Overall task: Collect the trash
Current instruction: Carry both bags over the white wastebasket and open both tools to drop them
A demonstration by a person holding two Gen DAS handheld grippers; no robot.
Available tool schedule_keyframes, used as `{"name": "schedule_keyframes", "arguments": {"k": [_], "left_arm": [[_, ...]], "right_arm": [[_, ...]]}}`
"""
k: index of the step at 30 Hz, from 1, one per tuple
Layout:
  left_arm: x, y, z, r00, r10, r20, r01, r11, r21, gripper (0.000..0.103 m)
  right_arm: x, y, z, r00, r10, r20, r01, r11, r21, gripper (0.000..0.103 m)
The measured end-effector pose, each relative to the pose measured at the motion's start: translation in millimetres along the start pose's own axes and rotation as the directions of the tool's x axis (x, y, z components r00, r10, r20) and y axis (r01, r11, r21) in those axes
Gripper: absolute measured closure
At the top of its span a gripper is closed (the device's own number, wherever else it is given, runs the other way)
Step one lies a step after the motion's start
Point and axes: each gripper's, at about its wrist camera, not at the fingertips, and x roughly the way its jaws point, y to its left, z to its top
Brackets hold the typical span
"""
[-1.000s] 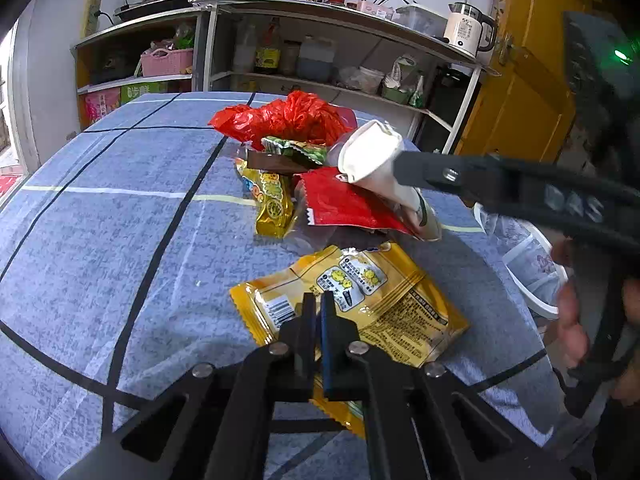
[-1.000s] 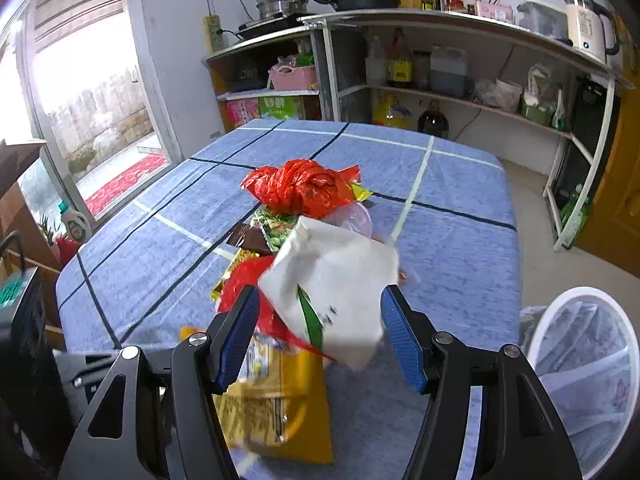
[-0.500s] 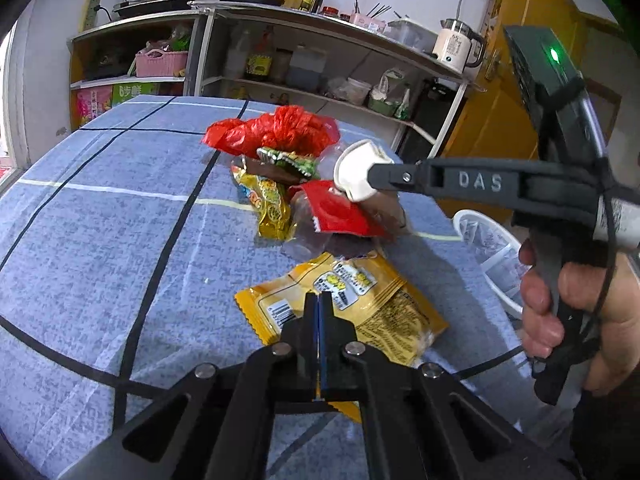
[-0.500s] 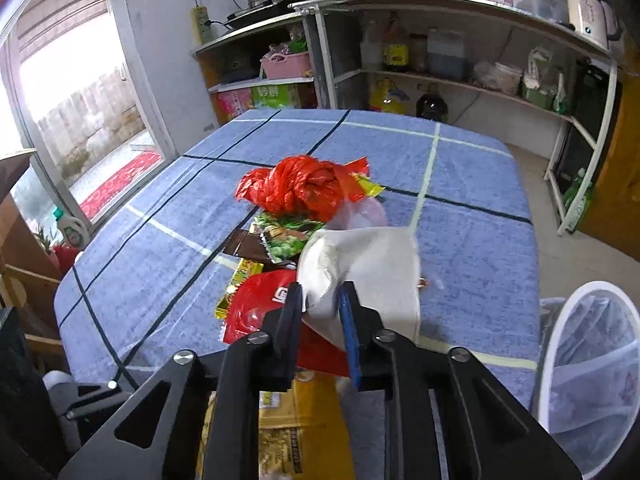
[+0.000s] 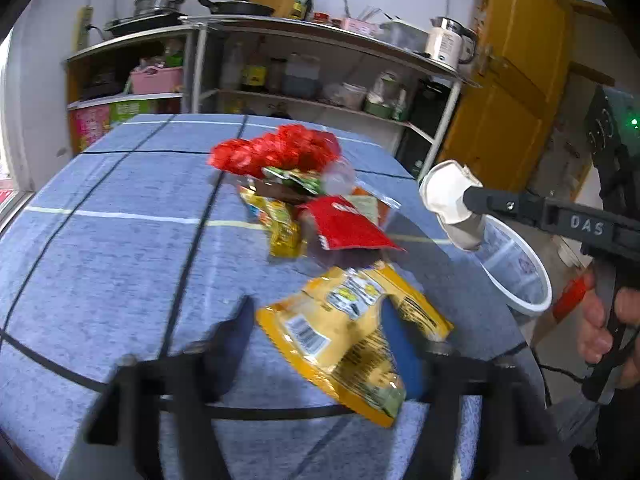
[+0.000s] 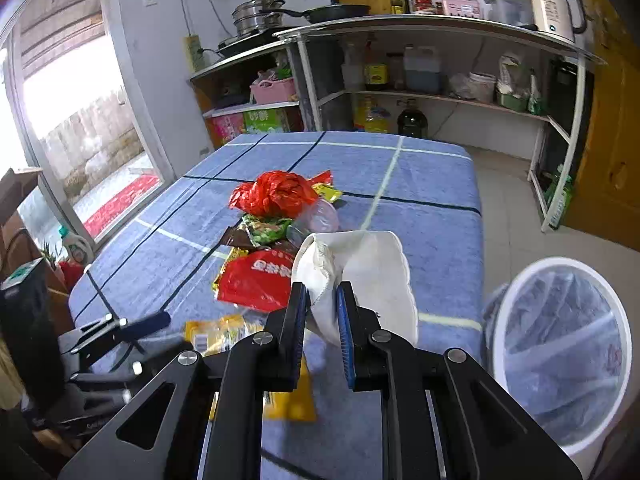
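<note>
Right gripper (image 6: 322, 312) clamped on white bag (image 6: 360, 276), held above table edge (image 6: 448, 200) near bin (image 6: 560, 352). Left gripper (image 5: 320, 344) spread wide around yellow packet (image 5: 352, 332) on table; other wrappers (image 5: 340, 224) piled behind.

Daylight enters a large window (image 6: 76, 128); a metal shelving unit (image 6: 420, 64) lines the white wall (image 6: 160, 40) beside a yellow door (image 5: 516, 92).

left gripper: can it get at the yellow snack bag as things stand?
Probably yes. The left gripper is open, its fingers either side of the yellow snack bag, which lies flat on the table with nothing on top. The right gripper is off holding the white wrapper.
</note>
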Motion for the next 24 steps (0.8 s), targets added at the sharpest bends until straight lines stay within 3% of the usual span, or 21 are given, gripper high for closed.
{"name": "schedule_keyframes", "arguments": {"k": [7, 12, 15, 18, 20, 21, 22, 24], "left_arm": [[22, -36, -12, 0.994, -0.040, -0.097, 0.057, 0.983, 0.176, 0.030], [33, -57, -17, 0.992, 0.038, -0.121, -0.001, 0.955, 0.297, 0.022], [35, -58, -15, 0.990, 0.045, -0.133, -0.002, 0.953, 0.302, 0.022], [32, -61, -15, 0.991, 0.067, -0.116, -0.028, 0.952, 0.305, 0.041], [32, -61, -14, 0.991, 0.079, -0.108, -0.043, 0.952, 0.304, 0.046], [31, -62, -14, 0.991, 0.086, -0.104, -0.051, 0.952, 0.302, 0.050], [30, -62, -13, 0.991, 0.092, -0.098, -0.059, 0.952, 0.300, 0.061], [23, -58, -11, 0.994, 0.075, -0.083, -0.051, 0.963, 0.264, 0.068]], "right_arm": [[-16, -19, -13, 1.000, -0.007, -0.001, 0.007, 0.999, 0.048, 0.087], [-25, -29, -18, 1.000, -0.017, 0.007, 0.017, 0.997, 0.069, 0.087], [-30, -33, -21, 1.000, -0.023, 0.012, 0.022, 0.997, 0.078, 0.087], [-36, -36, -25, 0.999, -0.031, 0.018, 0.029, 0.996, 0.082, 0.087], [-40, -38, -26, 0.999, -0.034, 0.023, 0.032, 0.996, 0.087, 0.087], [-41, -39, -26, 0.999, -0.035, 0.024, 0.033, 0.996, 0.089, 0.087], [-43, -40, -27, 0.999, -0.038, 0.027, 0.035, 0.995, 0.090, 0.087], [-46, -42, -27, 0.998, -0.043, 0.036, 0.040, 0.995, 0.092, 0.087]]}}
